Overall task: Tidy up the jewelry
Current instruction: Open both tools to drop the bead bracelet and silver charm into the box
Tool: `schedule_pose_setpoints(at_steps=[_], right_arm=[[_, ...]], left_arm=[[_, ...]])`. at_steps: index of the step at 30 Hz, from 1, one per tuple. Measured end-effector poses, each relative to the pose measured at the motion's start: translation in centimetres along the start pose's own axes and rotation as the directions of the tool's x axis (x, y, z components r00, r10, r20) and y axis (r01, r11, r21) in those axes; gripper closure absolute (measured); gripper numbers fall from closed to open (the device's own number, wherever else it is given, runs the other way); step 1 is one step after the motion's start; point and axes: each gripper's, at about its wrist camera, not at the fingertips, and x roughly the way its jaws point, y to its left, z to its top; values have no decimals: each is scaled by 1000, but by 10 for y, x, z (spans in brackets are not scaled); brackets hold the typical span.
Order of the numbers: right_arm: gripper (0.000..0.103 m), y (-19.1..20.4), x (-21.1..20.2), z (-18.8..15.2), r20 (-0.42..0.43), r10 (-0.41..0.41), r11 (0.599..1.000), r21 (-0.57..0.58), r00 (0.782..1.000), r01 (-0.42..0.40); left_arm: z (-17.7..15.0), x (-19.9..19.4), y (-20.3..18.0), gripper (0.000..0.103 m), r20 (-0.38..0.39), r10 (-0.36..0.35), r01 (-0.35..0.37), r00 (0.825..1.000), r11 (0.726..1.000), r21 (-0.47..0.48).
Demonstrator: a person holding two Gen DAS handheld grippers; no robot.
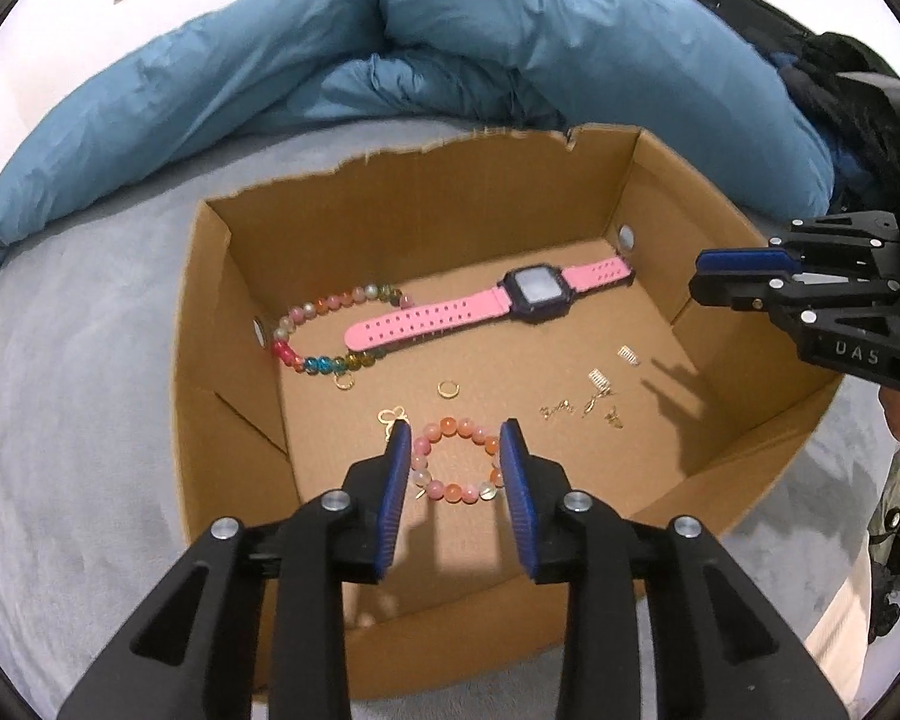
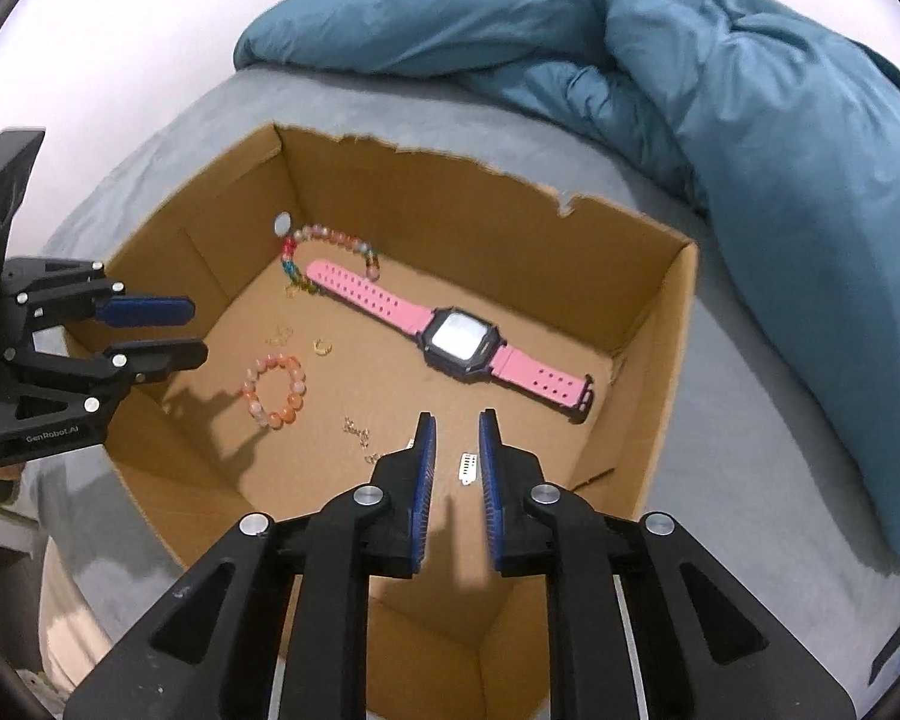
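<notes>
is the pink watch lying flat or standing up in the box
Lying flat: the pink watch rests face up on the cardboard box floor, both straps stretched out straight.

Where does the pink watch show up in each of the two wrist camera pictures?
Left wrist view: the pink watch lies across the far part of the cardboard box floor, above centre, face toward the right.
Right wrist view: the watch runs diagonally across the middle of the box floor, face lower right.
Shared landmark: the colourful bead bracelet curling around the strap's free end, also seen here.
</notes>
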Motion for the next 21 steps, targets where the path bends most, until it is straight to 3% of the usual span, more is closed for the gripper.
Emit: schedule_pose_setpoints(at_steps=[4, 9, 11, 14, 17, 21], right_arm=[[76, -12, -30, -4, 80, -8, 998, 67, 997, 2], [62, -31, -62, -21, 162, -62, 979, 202, 985, 29], [59, -38, -64, -29, 162, -72, 966, 257, 984, 29], [58, -49, -54, -45, 119, -52, 930, 366, 992, 5], [58, -52, -33, -56, 63, 25, 899, 434, 998, -50], [61, -42, -17, -59, 15, 68, 897, 436, 998, -67]], left_arm=[[-3, -30, 7, 65, 99, 22, -20, 995, 1000, -22], [-13, -69, 30, 42, 231, 130, -104, 964, 987, -119], [-17, -66, 43, 35, 202, 164, -127, 966, 975, -182], [-22, -45, 62, 34, 97, 158, -125, 983, 952, -280], [-26, -28, 72, 34, 35, 110, -92, 993, 937, -336], [-27, -15, 73, 34, 3, 35, -32, 999, 926, -376]])
